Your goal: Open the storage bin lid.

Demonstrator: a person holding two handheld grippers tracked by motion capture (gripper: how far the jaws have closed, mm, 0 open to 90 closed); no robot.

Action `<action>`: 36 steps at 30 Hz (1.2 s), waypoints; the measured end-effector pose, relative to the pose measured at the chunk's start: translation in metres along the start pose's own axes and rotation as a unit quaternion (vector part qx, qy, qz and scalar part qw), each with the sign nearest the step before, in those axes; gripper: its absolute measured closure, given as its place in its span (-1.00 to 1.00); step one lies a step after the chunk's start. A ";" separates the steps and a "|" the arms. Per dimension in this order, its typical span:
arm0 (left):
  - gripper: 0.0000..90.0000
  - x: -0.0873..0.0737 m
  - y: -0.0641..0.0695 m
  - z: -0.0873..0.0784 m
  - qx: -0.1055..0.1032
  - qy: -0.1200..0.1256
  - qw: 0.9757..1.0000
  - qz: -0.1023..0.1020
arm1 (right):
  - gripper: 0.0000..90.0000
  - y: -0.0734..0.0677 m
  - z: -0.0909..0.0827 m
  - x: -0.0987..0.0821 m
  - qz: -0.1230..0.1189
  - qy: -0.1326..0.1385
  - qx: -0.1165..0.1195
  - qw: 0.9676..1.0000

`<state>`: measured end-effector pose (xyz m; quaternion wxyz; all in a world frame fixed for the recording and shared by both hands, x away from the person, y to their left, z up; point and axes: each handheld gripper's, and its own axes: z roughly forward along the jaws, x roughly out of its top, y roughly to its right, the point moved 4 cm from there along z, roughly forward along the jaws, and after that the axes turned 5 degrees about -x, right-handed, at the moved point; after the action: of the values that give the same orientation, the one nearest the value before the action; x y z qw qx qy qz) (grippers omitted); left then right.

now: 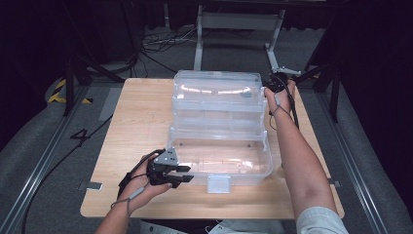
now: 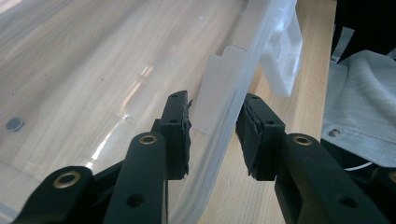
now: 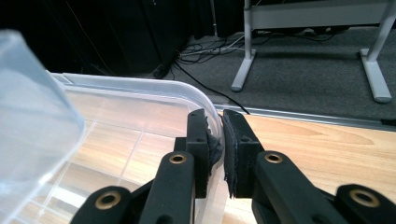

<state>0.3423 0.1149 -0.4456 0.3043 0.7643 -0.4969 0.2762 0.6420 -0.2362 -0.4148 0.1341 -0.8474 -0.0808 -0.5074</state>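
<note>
A clear plastic tiered box (image 1: 219, 126) stands open on the wooden table (image 1: 136, 122), its upper trays stepped back. My left gripper (image 1: 187, 174) is at the front left of the bottom bin. Its jaws straddle the bin's clear front wall (image 2: 219, 102), one inside and one outside, open with a gap on each side (image 2: 215, 116). My right gripper (image 1: 272, 84) is at the far right corner of the top tray. It is shut on the tray's curved rim (image 3: 177, 88), with the pads pinching the thin wall (image 3: 215, 123).
A white latch (image 1: 218, 184) hangs at the middle of the bin's front, also seen past my left jaws (image 2: 282, 51). Beyond the table are a metal desk frame (image 1: 238, 29) and floor cables (image 1: 160, 41). Grey cloth (image 2: 364, 102) lies at the near edge.
</note>
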 end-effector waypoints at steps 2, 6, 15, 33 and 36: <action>0.46 0.000 0.000 0.000 0.000 0.000 1.000 0.000 | 0.82 0.000 0.002 -0.003 -0.005 -0.005 -0.005 1.000; 0.46 0.000 0.000 0.000 0.000 -0.001 1.000 0.000 | 0.82 0.001 0.005 -0.008 0.009 0.004 -0.006 1.000; 0.43 0.002 0.000 0.000 -0.002 -0.008 1.000 -0.015 | 0.46 0.002 -0.002 -0.002 0.007 0.024 0.010 1.000; 0.30 0.026 0.001 -0.019 -0.008 0.027 1.000 -0.003 | 0.11 0.005 -0.080 -0.005 -0.060 0.115 0.015 0.991; 0.25 0.031 -0.002 -0.026 0.002 0.038 0.999 -0.008 | 0.10 0.003 -0.092 -0.009 -0.065 0.121 0.025 0.990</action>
<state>0.3523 0.1165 -0.4064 0.3236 0.7580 -0.4781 0.3035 0.5609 -0.2673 -0.3816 0.1306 -0.7691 -0.1320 -0.6116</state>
